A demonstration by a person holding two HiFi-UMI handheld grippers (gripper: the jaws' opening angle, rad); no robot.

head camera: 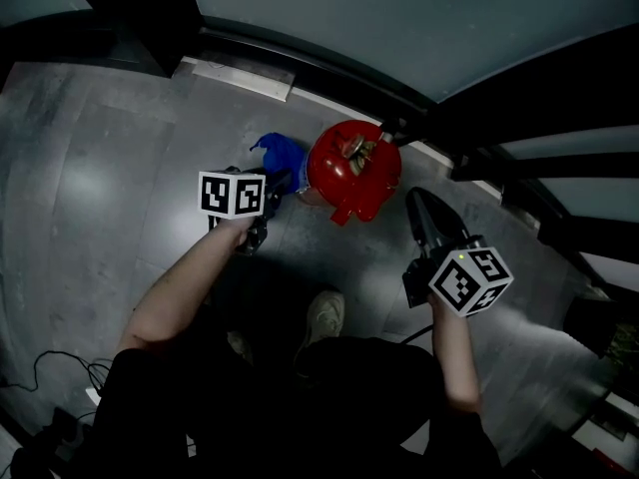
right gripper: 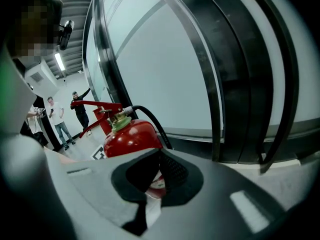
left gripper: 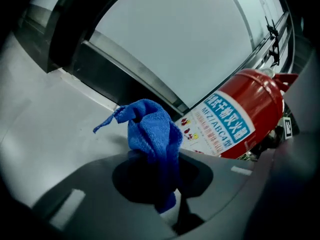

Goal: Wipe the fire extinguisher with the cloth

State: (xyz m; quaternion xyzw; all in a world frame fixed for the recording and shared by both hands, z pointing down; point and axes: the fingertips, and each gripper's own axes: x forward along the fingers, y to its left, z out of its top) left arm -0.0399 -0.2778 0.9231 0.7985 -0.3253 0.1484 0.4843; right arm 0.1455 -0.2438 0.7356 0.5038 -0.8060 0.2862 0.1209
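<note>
A red fire extinguisher point(head camera: 354, 173) stands on the grey floor by the glass wall, its brass valve and black hose on top. The left gripper view shows its printed label point(left gripper: 227, 124); the right gripper view shows its dome and red handle point(right gripper: 131, 136). My left gripper point(head camera: 268, 190) is just left of it, shut on a blue cloth point(head camera: 278, 154) that sticks up bunched from between the jaws point(left gripper: 152, 134). To the extinguisher's right my right gripper point(head camera: 419, 206) points at it from a short way off, its jaws together with nothing in them.
A glass wall with dark metal frames point(head camera: 300, 63) runs behind the extinguisher. My shoe point(head camera: 324, 315) is on the floor below it. Cables point(head camera: 60, 377) lie at the lower left. Several people point(right gripper: 55, 115) stand far off in the right gripper view.
</note>
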